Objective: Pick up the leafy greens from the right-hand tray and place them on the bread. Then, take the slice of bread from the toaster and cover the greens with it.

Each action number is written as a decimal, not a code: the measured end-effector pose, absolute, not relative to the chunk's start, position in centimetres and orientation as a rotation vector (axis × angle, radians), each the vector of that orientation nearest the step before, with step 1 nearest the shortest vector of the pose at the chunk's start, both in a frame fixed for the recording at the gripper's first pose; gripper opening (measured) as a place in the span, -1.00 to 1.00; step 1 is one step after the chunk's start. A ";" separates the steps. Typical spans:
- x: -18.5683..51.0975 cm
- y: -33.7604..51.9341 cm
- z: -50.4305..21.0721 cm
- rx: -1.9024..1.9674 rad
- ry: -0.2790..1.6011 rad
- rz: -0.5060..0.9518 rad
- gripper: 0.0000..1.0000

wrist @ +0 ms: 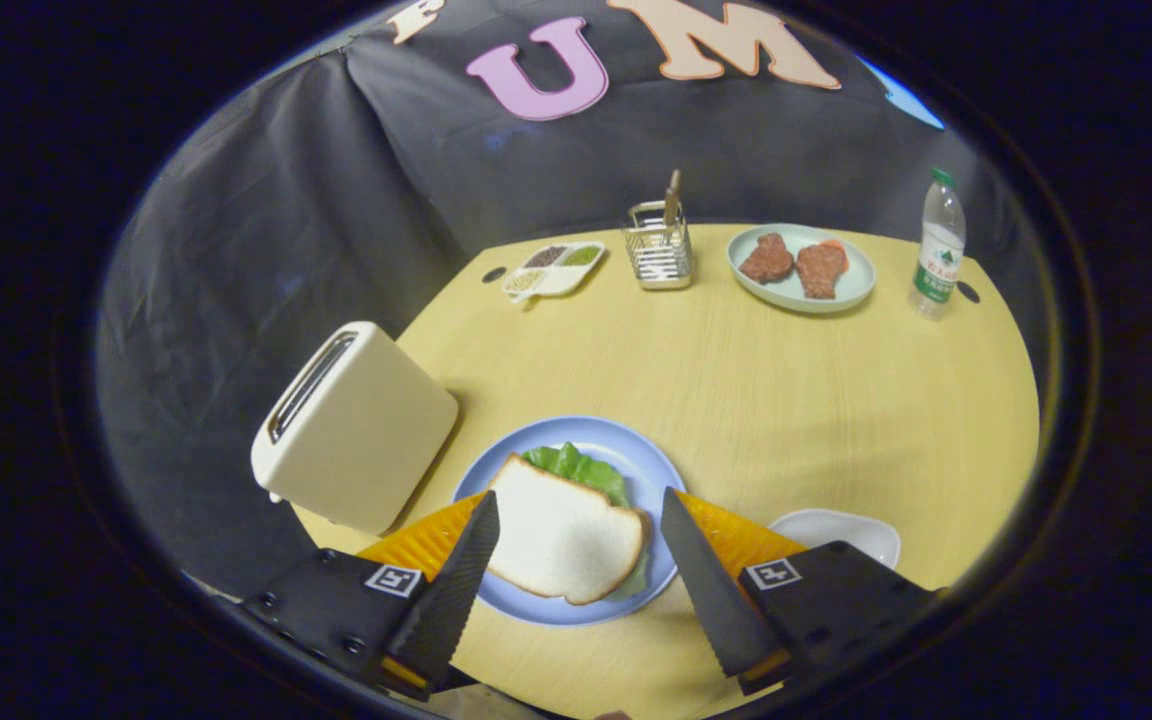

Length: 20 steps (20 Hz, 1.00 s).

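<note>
Claw (576, 560) is released, bread slice (561, 540) already covering the greens (576, 465); I'd lift straight up, no nudging.

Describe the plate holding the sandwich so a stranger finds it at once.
Start at the cream toaster on the wooden table. Beside it, between the open gripper fingers, sits the blue plate. Unlike the far green plate of meat, it carries white bread over leafy greens.

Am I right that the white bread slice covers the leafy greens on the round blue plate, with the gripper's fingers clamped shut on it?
Not quite: the gripper view shows the gripper open, its fingers apart either side of the white bread slice, which does cover the leafy greens on the round blue plate.
</note>
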<state>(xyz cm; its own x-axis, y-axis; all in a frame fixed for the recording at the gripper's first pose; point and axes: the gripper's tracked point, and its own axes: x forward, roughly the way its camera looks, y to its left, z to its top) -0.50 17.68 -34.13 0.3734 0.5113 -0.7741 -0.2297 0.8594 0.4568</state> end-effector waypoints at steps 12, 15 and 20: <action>-0.8 7.9 -22.1 0.103 0.728 0.388 1.00; -0.8 6.0 -19.6 0.075 0.657 0.340 1.00; -0.4 2.7 -15.1 0.033 0.522 0.244 1.00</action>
<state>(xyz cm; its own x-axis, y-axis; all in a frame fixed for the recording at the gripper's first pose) -0.37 2.66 -15.10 0.8384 0.2394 -0.4896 -0.2227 0.9704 0.0932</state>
